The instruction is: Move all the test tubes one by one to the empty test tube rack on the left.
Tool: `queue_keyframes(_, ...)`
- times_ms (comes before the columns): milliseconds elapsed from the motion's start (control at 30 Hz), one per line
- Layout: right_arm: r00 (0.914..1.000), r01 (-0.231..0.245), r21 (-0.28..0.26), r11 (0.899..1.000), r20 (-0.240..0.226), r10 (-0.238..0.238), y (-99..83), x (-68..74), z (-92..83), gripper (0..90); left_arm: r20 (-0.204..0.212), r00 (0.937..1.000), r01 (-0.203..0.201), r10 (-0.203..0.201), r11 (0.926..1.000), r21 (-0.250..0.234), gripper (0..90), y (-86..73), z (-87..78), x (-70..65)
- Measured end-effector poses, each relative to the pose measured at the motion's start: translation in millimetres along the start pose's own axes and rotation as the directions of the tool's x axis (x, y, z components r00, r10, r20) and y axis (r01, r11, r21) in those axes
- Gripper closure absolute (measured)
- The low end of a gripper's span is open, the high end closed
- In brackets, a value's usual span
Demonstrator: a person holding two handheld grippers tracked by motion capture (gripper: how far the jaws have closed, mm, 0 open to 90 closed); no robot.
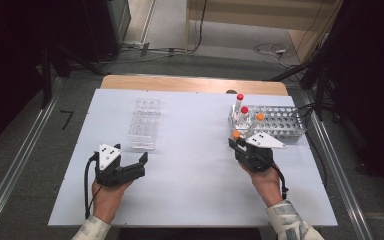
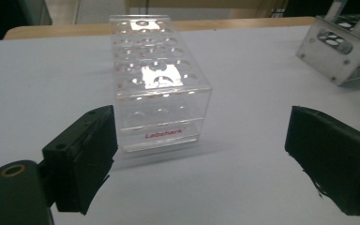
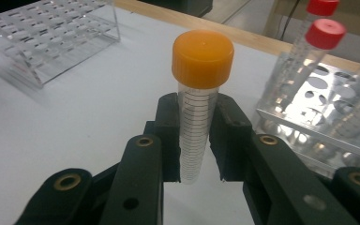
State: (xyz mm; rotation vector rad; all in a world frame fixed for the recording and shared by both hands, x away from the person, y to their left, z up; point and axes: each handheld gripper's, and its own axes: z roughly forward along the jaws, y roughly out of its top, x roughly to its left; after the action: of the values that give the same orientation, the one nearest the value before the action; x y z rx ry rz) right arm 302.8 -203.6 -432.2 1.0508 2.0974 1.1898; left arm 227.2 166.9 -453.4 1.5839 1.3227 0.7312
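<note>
Right gripper view: right claw clamps an orange-capped tube upright; left claw gapes wide before the clear rack.

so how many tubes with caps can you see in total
4. One orange-capped tube is clamped in the right gripper. Two red-capped tubes and another orange-capped tube stand in the metal rack. None seem hidden.
</note>
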Motion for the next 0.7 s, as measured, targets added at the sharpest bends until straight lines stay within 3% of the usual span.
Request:
queue_keyframes(167,0.9991,0.021,0.000,1.000,-0.037,-0.021,3.3,14.3,6.8,72.0,0.046,0.9985,-0.031,0.031,0.9995,-0.002,11.8,3.6,2.9,-15.5)
queue_keyframes(433,0.9939,0.060,0.015,0.998,-0.094,-0.058,6.7,38.6,20.1,72.0,0.085,0.9957,-0.034,0.035,0.9993,-0.012,13.1,9.0,7.6,-27.9)
queue_keyframes(700,0.9842,0.099,0.016,0.995,-0.149,-0.096,11.4,61.1,28.2,72.0,0.148,0.9870,-0.060,0.063,0.9978,-0.030,17.3,17.5,9.5,-43.7)
